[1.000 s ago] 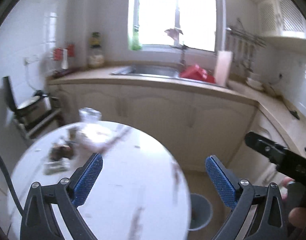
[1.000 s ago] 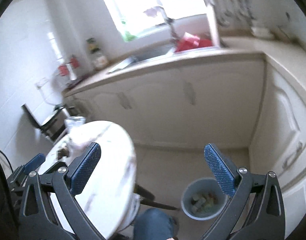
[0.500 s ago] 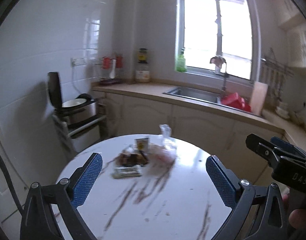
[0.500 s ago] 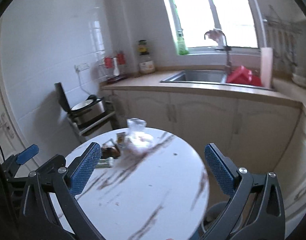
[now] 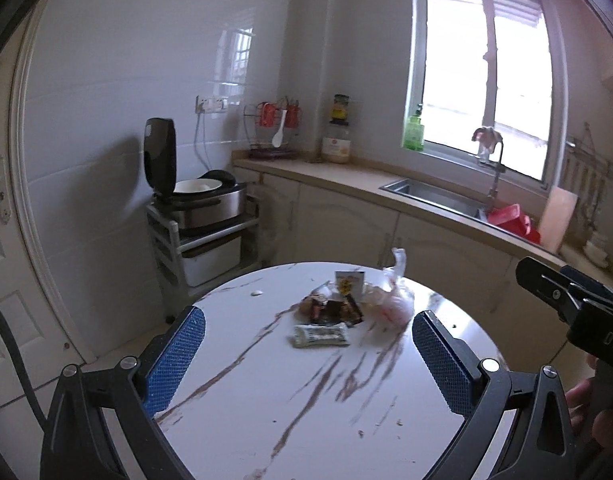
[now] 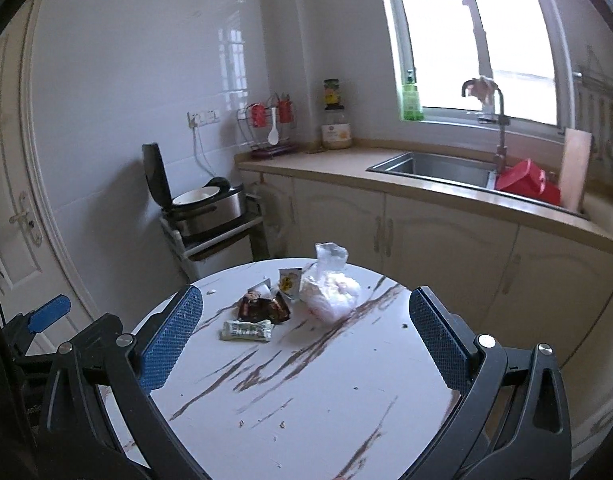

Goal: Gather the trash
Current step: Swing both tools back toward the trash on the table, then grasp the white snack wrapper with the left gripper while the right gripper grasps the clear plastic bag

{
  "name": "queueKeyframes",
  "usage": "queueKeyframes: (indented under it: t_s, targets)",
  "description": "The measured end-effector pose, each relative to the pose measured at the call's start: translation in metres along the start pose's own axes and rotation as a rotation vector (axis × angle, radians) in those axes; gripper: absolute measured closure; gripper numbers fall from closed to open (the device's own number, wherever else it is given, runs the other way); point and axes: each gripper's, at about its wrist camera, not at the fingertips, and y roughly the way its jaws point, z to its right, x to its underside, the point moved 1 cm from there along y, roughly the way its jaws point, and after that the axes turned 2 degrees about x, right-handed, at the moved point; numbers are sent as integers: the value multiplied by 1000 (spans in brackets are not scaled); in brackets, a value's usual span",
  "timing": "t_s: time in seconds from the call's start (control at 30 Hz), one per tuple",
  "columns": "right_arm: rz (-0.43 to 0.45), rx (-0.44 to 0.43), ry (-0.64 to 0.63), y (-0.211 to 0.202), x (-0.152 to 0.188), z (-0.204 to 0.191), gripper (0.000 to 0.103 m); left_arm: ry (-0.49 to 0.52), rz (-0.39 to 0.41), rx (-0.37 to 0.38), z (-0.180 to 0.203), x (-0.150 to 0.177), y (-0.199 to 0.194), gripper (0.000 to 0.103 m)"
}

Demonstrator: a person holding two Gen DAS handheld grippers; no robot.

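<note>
While earlier blurred, wrappers [image 5: 321, 335] sharp (centred).

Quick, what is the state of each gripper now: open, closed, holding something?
Left gripper: open, holding nothing.
Right gripper: open, holding nothing.

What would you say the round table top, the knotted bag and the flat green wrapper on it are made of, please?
Table top: looks like glossy white marble or a marble-look laminate, going by the brown veins and sheen; I cannot tell which. Bag: thin, clear, crinkled plastic film, with whitish-pink contents showing through. Green wrapper: probably printed plastic or foil film, flat and slightly shiny, with a crimped end.
</note>
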Motion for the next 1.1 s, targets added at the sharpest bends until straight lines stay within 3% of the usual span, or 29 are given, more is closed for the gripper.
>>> queueKeyframes:
  t_s: [0.23,0.73,0.93,1.1]
  targets:
    - [-76,-1,-22,42,9,-2,0,-23,-84,-26,-10,-13,61,1]
    - [-390,31,52,189,64,53,0,0,-413,-27,7,-27,271,1]
    - [-428,21,59,221,69,66,0,-9,-475,-38,13,-39,339,1]
    - [-440,1,35,242,66,65,0,-14,-502,-56,13,-41,371,1]
